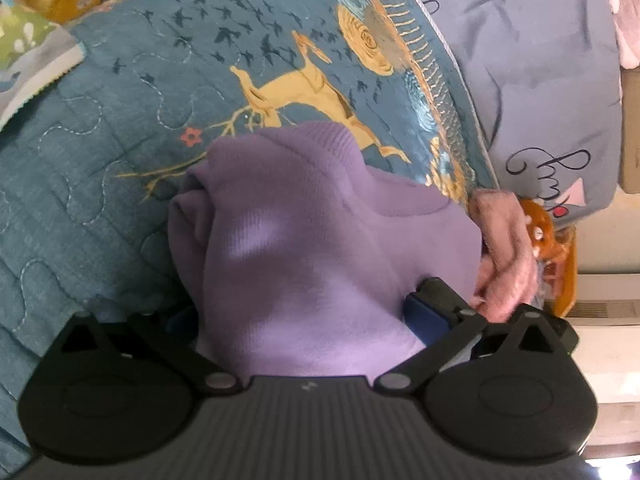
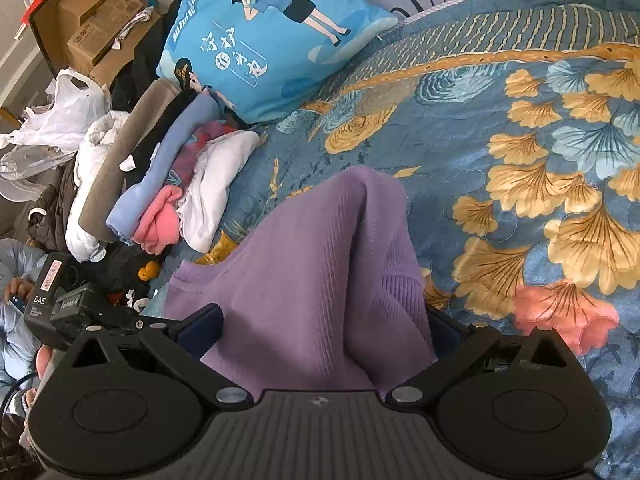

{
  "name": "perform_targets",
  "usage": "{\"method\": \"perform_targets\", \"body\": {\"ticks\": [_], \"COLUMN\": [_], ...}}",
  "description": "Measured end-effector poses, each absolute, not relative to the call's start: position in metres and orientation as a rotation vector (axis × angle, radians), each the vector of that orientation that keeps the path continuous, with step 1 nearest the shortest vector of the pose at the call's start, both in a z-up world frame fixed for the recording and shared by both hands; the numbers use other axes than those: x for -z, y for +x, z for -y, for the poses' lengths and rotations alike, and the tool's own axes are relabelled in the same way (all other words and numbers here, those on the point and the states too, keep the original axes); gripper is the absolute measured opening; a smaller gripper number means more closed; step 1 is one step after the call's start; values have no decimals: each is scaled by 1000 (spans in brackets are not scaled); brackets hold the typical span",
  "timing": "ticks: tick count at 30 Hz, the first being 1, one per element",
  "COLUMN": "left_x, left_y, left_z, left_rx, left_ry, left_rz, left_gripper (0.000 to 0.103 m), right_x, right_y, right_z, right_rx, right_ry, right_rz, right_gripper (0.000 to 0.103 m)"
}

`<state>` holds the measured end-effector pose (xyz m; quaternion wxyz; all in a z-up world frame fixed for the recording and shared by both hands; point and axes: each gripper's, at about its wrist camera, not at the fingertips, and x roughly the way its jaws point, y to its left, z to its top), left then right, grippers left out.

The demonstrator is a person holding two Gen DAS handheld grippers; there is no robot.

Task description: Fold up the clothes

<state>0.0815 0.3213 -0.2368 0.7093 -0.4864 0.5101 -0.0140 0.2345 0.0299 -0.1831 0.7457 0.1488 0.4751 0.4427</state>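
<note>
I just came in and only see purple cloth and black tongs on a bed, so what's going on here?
A person is folding clothes with hand-held tongs. The left tongs and the right tongs are each clamped on a bunch of the same purple knit sweater, holding it over the blue floral quilt. The sweater is still bunched, not laid flat. A pile of other clothes sits beside a blue cartoon pillow.

Sweater (image 2: 320, 272) on the quilt (image 2: 460, 152), clothes pile (image 2: 160, 184) left, pillow (image 2: 264, 40) behind.

Clothes pile (image 2: 160, 184) crowds left; quilt (image 2: 520, 160) right open.
</note>
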Motion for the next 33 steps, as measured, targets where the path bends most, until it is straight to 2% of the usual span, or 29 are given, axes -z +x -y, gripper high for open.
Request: {"method": "perform_targets", "body": {"ticks": [3,9,11,14,16,21,27,33], "left_x": [237,237,235,230,223,195,154,116], "left_y": [80,76,76,74,71,69,62,65], "left_z": [-323,-335,-334,-334,-331,-304,-250,-190], "left_rx": [21,26,42,57,60,34,-15,-43], "left_ry": [-1102,-1128,-1114,-1081,-1046,-793,-426,-65], "left_rz": [-1135,-1140,-1137,-1132,-1124,-1105,-1031,-875], "left_gripper": [102,77,73,64,59,55,51,51], "right_x": [183,172,164,152,145,130,120,102], "right_y": [234,227,220,206,195,159,135,133], "right_z": [-29,-31,-33,-39,-44,-58,-45,-33], "right_rx": [-967,-985,-987,-961,-936,-874,-791,-670], "right_ry": [327,247,202,128,73,-140,-183,-185], "right_rz": [-1040,-1008,-976,-933,-905,-774,-686,-589], "right_gripper": [99,75,65,55,52,47,43,39]}}
